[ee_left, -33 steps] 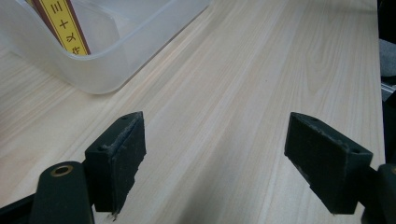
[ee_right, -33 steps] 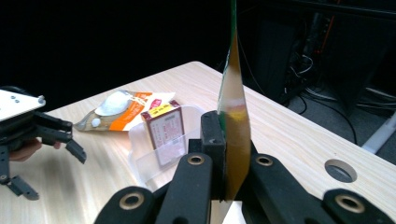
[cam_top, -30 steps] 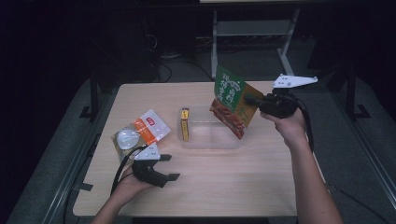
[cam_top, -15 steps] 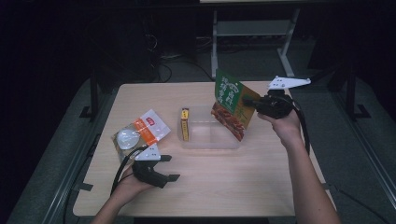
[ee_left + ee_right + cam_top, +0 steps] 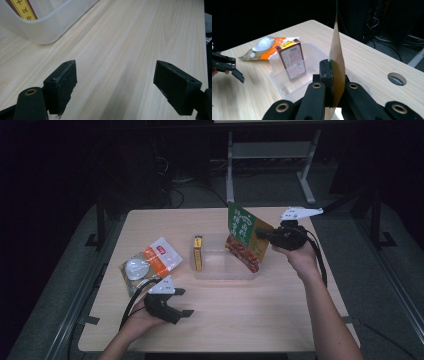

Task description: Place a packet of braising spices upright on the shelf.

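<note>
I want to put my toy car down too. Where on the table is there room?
The light wooden table is bare along its near edge, between the left hand-held gripper and the person's right forearm, and along the far edge behind the clear plastic bin. It is crowded around the bin and the orange-and-white snack bag.

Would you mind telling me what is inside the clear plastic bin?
A small box stands upright at the bin's left end. The green packet covers its right end.

- Flat green-and-red printed food packet (image 5: 243,238), held on edge and tilted, its lower end inside the clear plastic tub (image 5: 220,272) at the right side.
</note>
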`<state>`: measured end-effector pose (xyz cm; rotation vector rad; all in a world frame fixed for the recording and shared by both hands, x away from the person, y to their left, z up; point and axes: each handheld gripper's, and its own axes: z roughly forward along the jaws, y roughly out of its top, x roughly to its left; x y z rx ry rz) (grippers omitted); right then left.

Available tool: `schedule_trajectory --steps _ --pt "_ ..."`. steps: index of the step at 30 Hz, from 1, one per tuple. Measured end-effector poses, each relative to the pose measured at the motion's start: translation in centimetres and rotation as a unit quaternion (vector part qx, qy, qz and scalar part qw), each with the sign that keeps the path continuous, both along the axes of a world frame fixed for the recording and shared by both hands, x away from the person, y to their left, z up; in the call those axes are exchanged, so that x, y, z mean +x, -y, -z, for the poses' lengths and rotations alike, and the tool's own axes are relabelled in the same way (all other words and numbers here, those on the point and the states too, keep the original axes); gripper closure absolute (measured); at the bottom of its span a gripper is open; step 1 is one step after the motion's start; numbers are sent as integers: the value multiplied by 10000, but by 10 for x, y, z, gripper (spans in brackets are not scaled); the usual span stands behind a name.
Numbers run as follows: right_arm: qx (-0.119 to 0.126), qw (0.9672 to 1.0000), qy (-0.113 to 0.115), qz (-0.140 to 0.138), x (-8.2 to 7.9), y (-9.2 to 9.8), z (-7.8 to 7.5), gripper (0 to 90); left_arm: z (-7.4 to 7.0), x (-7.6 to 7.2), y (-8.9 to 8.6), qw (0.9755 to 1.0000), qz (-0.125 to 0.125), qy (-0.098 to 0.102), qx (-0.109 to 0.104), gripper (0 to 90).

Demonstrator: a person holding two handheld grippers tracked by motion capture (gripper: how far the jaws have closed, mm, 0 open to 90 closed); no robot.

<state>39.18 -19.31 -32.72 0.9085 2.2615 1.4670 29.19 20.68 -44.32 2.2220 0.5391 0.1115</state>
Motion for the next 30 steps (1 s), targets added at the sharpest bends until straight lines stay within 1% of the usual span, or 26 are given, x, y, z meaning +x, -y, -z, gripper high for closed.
schedule_trajectory --steps 1,3,6,11,13,17,18,19,21,24,26,28,30 --pt "4 10000 -10 15 0 1 0 900 1 0 1 10000 -4 -29 -12 181" --pt "55 10000 -63 6 0 2 2 900 3 0 2 10000 26 -56 44 175" --pt "44 10000 -66 22 -1 4 3 899 5 0 3 9999 71 -76 129 166" --pt "17 10000 -91 -7 -3 5 6 897 5 0 3 9998 90 -75 140 165" --pt "-35 10000 -79 5 -4 7 7 896 5 1 4 9998 90 -78 133 165" --pt "-28 9999 -98 51 -6 10 8 888 5 0 5 9998 134 -75 160 165" --pt "-52 9999 -95 76 -6 10 7 865 5 0 5 9997 139 -74 160 165" --pt "-91 9999 -79 90 -6 9 8 814 5 0 5 9997 143 -75 165 165" --pt "-128 9998 -79 116 -7 9 8 760 5 0 4 9998 136 -57 154 164" --pt "-148 9998 -116 108 -9 9 7 640 5 1 4 9998 125 -39 156 164" --pt "-262 9994 -108 176 -11 9 5 526 5 1 4 9998 114 -45 143 164" --pt "-387 9989 -104 234 -14 9 5 474 5 1 4 9998 123 -43 141 164" --pt "-461 9986 -109 245 -15 11 5 431 5 1 4 9998 128 -36 149 164"
